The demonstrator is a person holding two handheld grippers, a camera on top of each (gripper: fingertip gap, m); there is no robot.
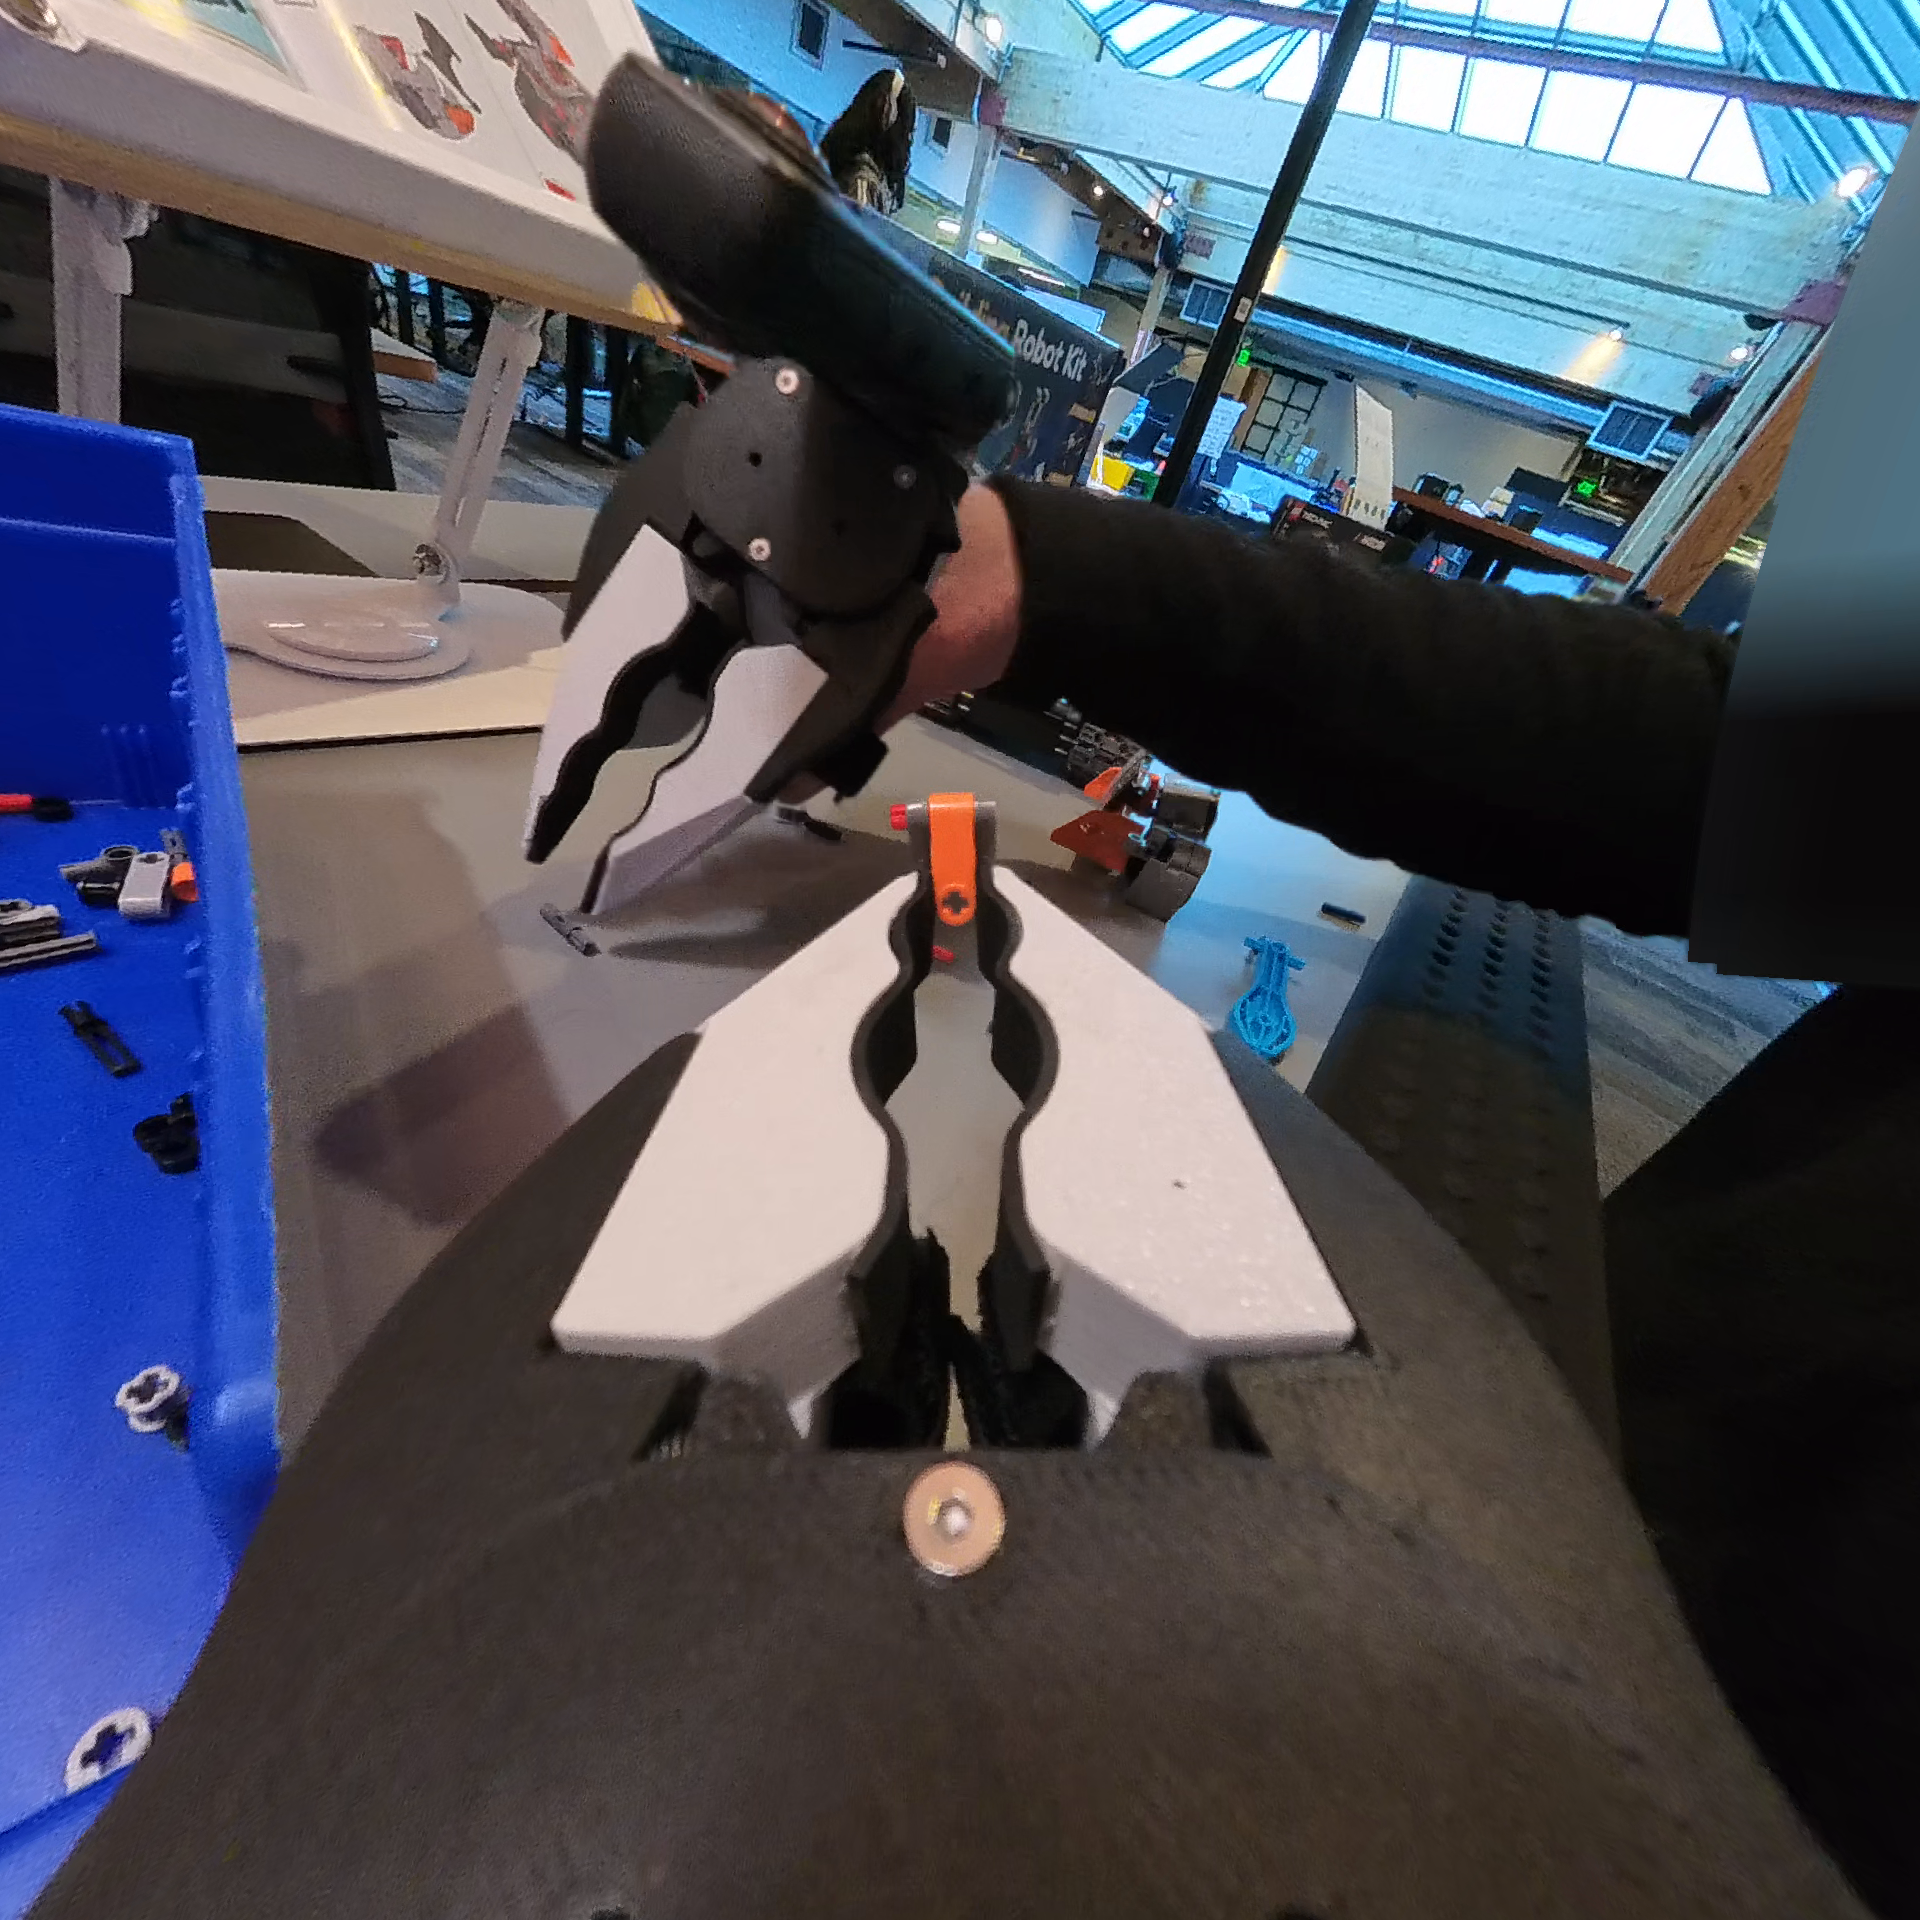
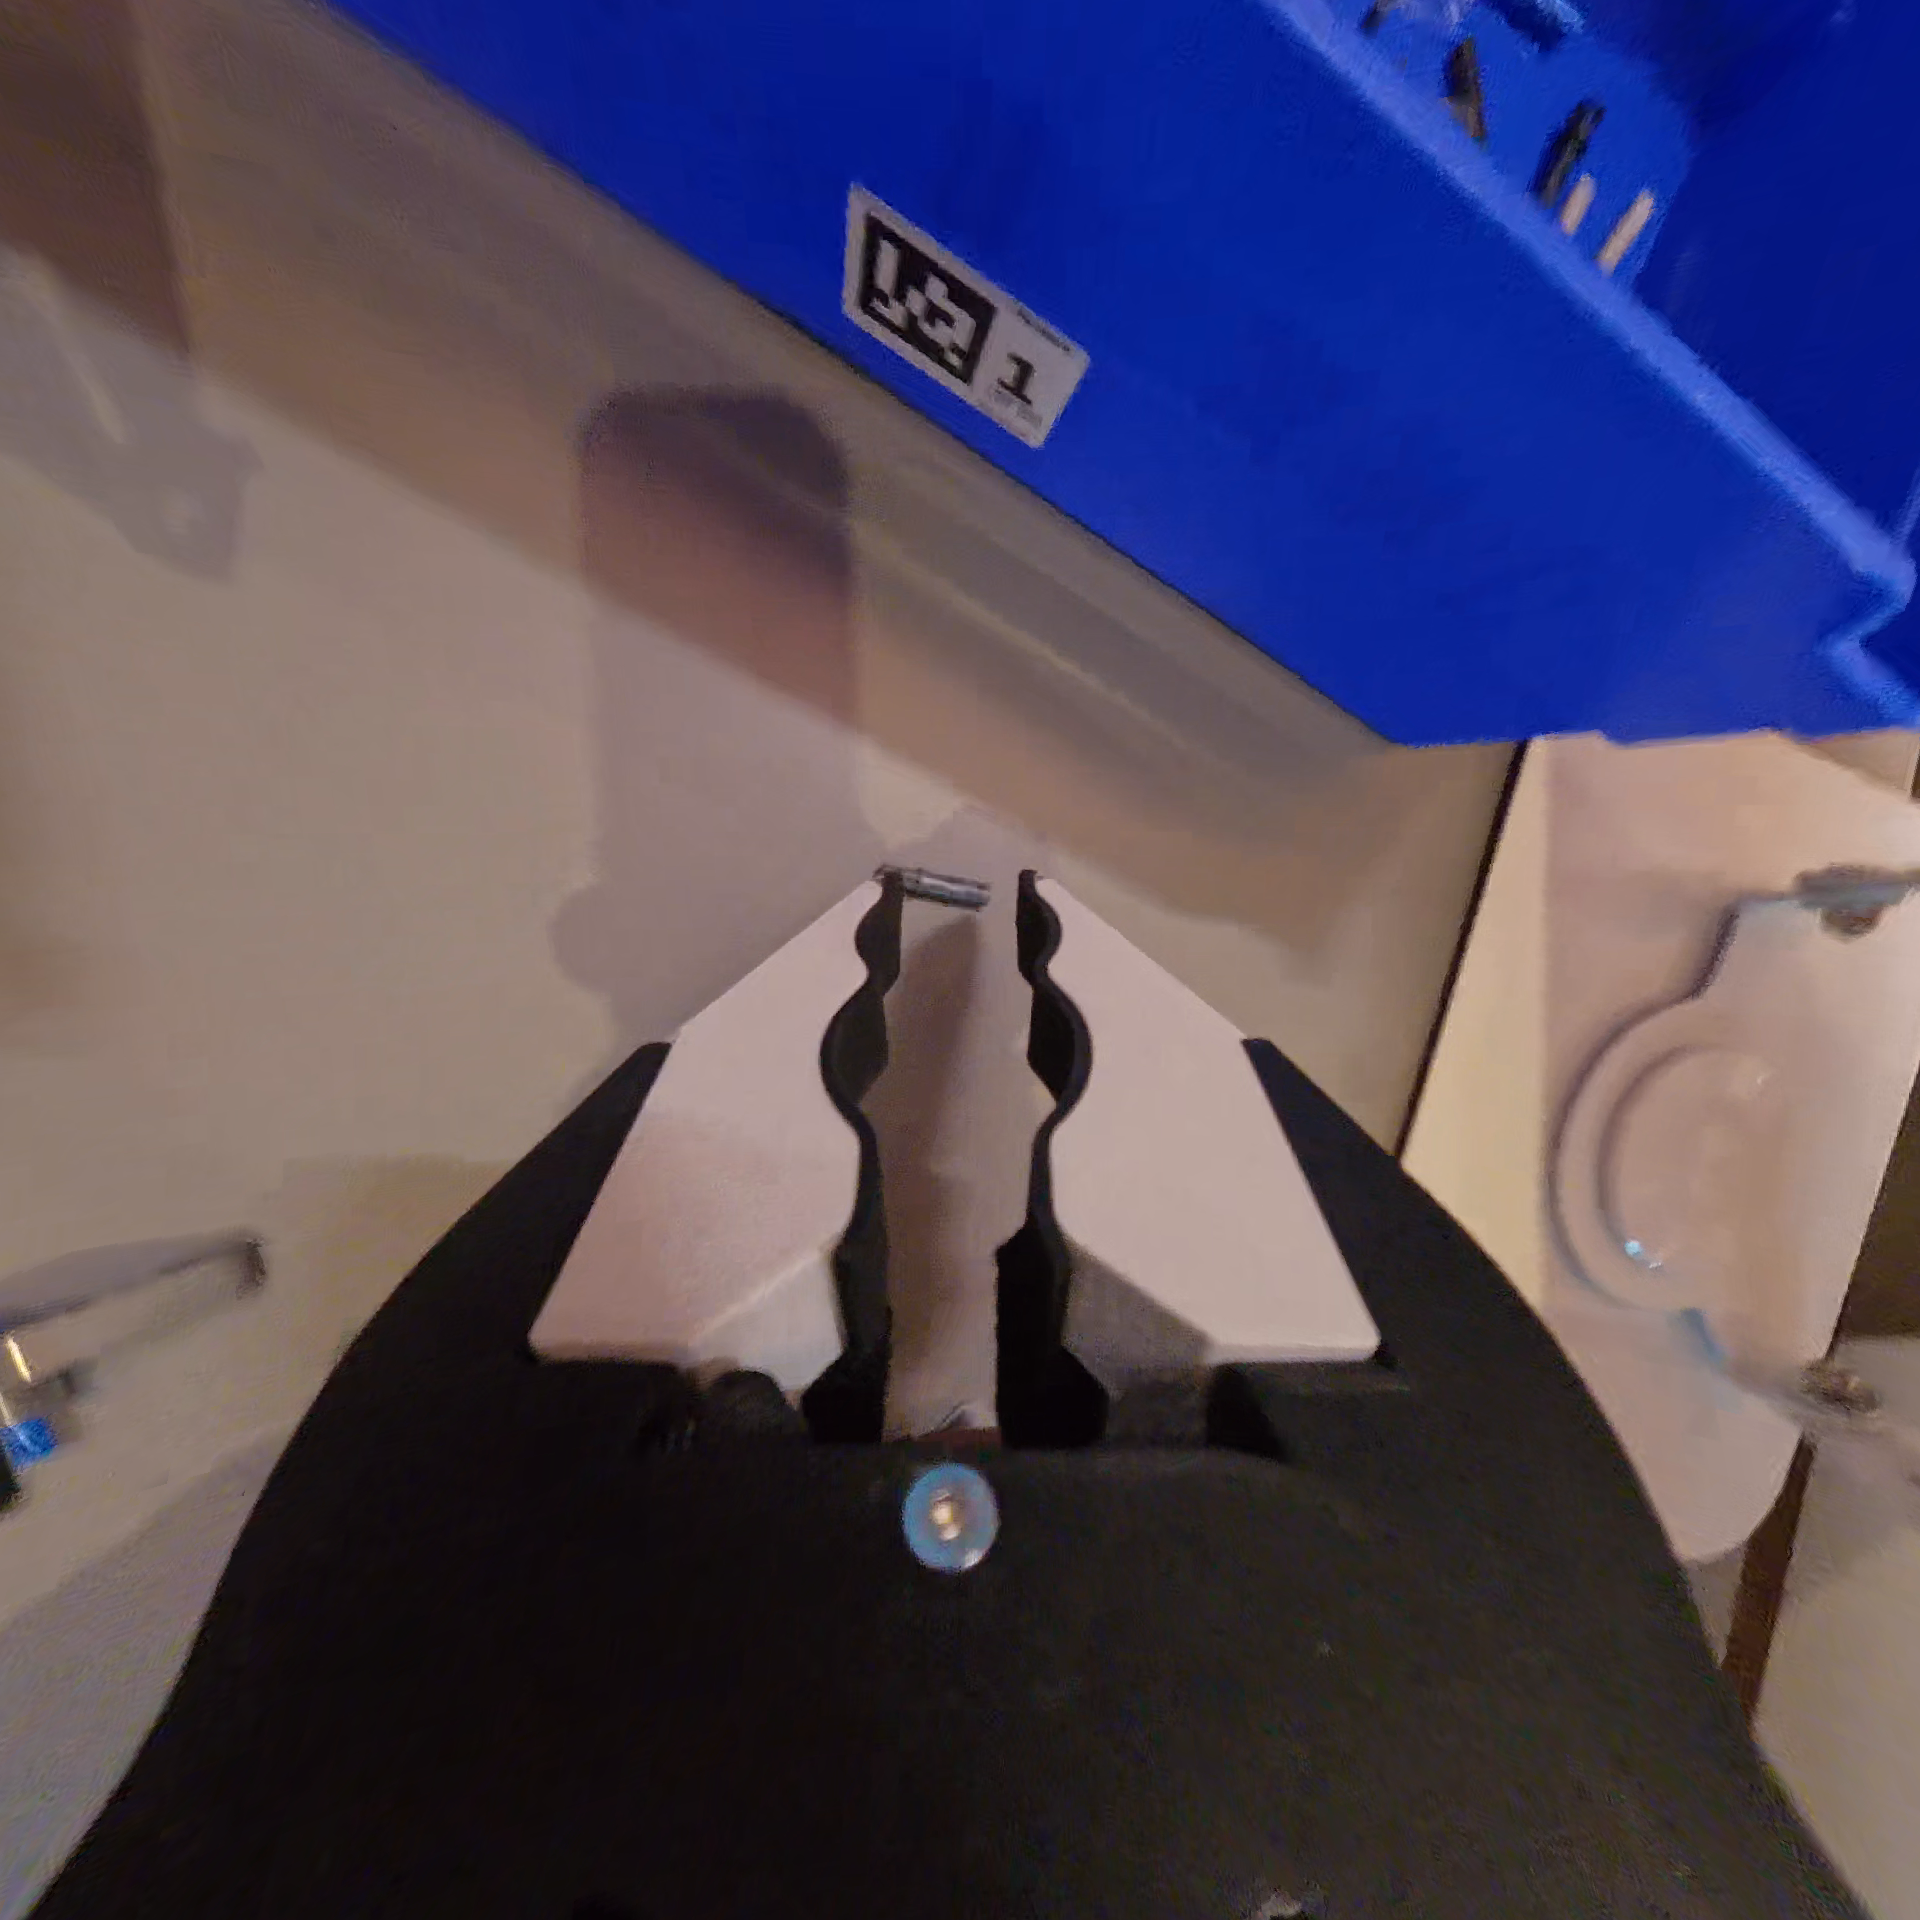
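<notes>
An orange piece was clamped between the left gripper fingertips. A small grey pin was seen touching the left fingertip of the right gripper, whose fingers were held apart, near the blue bin.

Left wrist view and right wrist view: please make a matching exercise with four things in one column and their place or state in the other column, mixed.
Things:
1. orange and grey piece
2. small grey pin
3. blue bin
4. light blue tool

Places or states:
a. lying on the table, right of the left gripper
b. holding small loose parts
c. pinched between the closed fingers of the left gripper
d. on the table, at the open tips of the right gripper

Pairs: 1-c, 2-d, 3-b, 4-a
</notes>
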